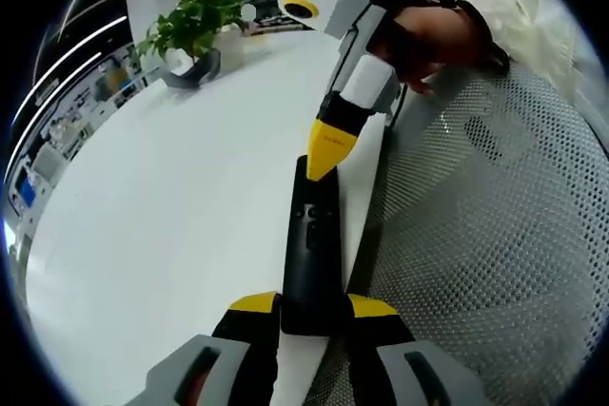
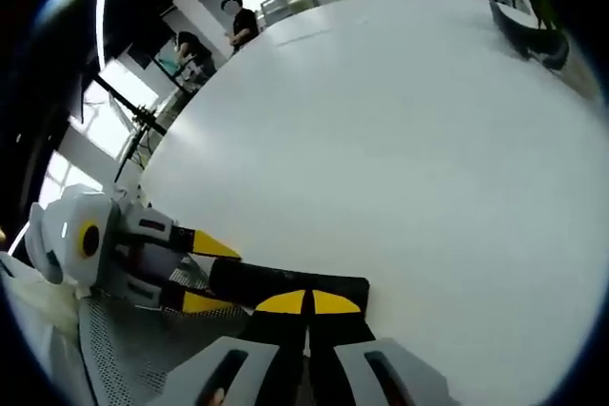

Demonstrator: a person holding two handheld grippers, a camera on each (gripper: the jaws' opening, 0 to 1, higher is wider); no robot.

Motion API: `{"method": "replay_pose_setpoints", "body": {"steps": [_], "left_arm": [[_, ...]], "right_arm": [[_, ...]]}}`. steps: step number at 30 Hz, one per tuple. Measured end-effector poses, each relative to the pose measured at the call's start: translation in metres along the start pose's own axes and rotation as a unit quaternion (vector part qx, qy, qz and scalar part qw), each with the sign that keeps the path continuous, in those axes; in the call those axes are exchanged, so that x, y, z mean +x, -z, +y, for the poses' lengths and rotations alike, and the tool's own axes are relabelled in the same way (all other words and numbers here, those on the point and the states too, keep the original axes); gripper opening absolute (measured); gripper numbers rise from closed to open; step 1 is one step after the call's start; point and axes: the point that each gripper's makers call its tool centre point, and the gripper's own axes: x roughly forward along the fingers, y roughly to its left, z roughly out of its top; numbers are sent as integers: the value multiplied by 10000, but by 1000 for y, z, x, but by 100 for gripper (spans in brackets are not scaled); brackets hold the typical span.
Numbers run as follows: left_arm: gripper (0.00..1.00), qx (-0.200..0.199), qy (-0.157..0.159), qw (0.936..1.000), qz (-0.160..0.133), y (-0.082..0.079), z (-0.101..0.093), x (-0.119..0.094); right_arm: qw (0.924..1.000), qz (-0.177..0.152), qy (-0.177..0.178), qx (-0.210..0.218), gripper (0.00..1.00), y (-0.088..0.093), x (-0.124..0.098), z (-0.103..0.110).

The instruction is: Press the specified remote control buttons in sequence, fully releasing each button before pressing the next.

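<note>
A slim black remote (image 1: 309, 244) lies at the edge of the white table (image 1: 171, 197), its buttons facing up. My left gripper (image 1: 312, 304) is shut on its near end, one yellow tip on each side. My right gripper (image 1: 333, 149) comes down from the upper right, held by a hand (image 1: 428, 40); its yellow tips are together and rest on the remote's far end. In the right gripper view, my right gripper (image 2: 306, 302) is shut with its tips on the remote (image 2: 257, 280), and the left gripper (image 2: 211, 275) clamps the other end from the left.
A potted plant (image 1: 195, 26) stands at the table's far side, also in the right gripper view as the potted plant (image 2: 525, 30). A grey mesh chair (image 1: 495, 216) sits right beside the table edge. People (image 2: 238, 21) stand far off behind the table.
</note>
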Motion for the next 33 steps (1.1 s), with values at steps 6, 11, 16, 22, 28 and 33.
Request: {"method": "replay_pose_setpoints", "body": {"steps": [6,11,16,22,28,33], "left_arm": [[25,103,33,9999,-20,-1,-1,0],[24,110,53,9999,-23,-2,-2,1],[24,99,56,9999,-34,-2,-2,1],[24,243,66,9996,-95,-6,-5,4],[24,283,91,9994,-172,-10,-6,6],[24,273,104,9993,-232,-10,-6,6]], "right_arm": [[9998,34,-47,-171,0,0,-2,6],[9993,-47,-8,-361,0,-4,-3,6],[9993,-58,-48,-356,0,-4,-2,7],[9990,-49,-70,-449,0,-4,-2,10],[9989,-22,-19,-476,0,-4,-1,7],[9990,-35,41,-441,0,-4,-1,4]]}}
